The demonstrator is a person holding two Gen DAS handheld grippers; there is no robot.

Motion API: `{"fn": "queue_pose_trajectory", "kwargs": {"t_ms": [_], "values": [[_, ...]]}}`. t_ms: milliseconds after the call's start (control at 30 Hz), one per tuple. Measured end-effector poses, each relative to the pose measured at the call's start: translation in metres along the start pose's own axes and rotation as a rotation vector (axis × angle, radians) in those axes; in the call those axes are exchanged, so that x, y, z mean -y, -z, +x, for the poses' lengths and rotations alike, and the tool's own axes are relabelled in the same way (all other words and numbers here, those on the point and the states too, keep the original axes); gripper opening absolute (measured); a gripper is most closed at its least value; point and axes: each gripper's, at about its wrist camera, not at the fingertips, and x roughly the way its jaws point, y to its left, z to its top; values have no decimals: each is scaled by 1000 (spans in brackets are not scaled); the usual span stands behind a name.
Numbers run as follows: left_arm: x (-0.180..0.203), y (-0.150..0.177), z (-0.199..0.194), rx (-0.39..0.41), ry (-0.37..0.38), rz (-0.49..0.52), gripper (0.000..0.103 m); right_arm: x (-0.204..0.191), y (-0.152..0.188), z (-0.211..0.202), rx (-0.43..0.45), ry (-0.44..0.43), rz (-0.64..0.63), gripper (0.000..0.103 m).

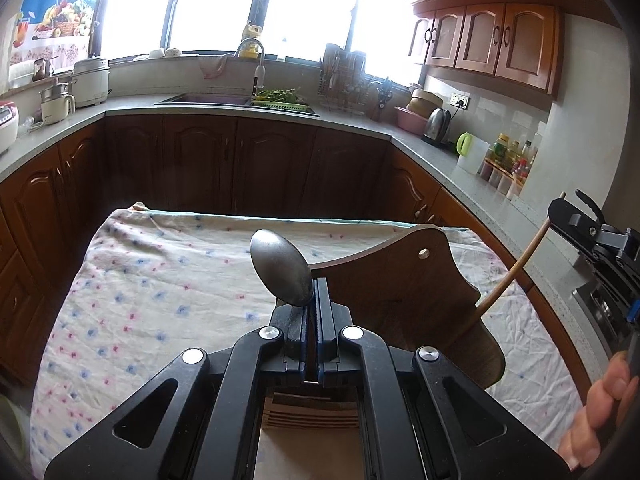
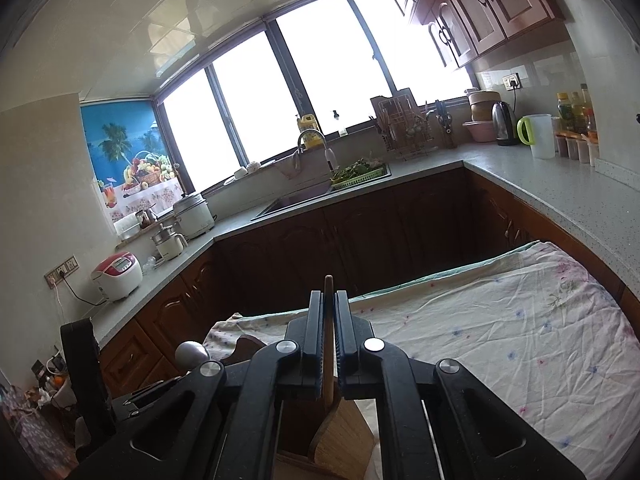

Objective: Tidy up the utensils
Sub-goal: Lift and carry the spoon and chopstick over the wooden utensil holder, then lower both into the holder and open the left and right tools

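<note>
Left tool (image 1: 316, 292) clamped on a metal spoon (image 1: 282, 266), bowl jutting up past the fingertips, above a wooden utensil holder (image 1: 400, 292). Right tool (image 2: 329, 300) pinched tight on a wooden utensil (image 2: 329, 284), handle poking out beyond the tips. Farther off, cloth-covered desk (image 1: 160, 280).

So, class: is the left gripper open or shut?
Shut: the left gripper clamps the metal spoon by its handle, bowl sticking up.
</note>
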Motion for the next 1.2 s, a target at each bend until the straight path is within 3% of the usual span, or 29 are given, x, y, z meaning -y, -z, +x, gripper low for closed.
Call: {"fn": "queue_pose_trajectory", "kwargs": {"t_ms": [333, 733, 867, 967, 1200], "values": [[-3, 1, 1, -22, -7, -2, 2, 4, -1, 3, -16, 8, 15, 5], [6, -1, -8, -19, 3, 17, 25, 4, 0, -1, -28, -11, 32, 12], [11, 0, -17, -5, -3, 40, 38, 5, 0, -10, -18, -22, 46, 34], [12, 1, -23, 4, -23, 52, 49, 4, 0, -16, -20, -27, 48, 35], [0, 8, -38, 12, -49, 31, 59, 5, 5, -37, -24, -41, 69, 38]]}}
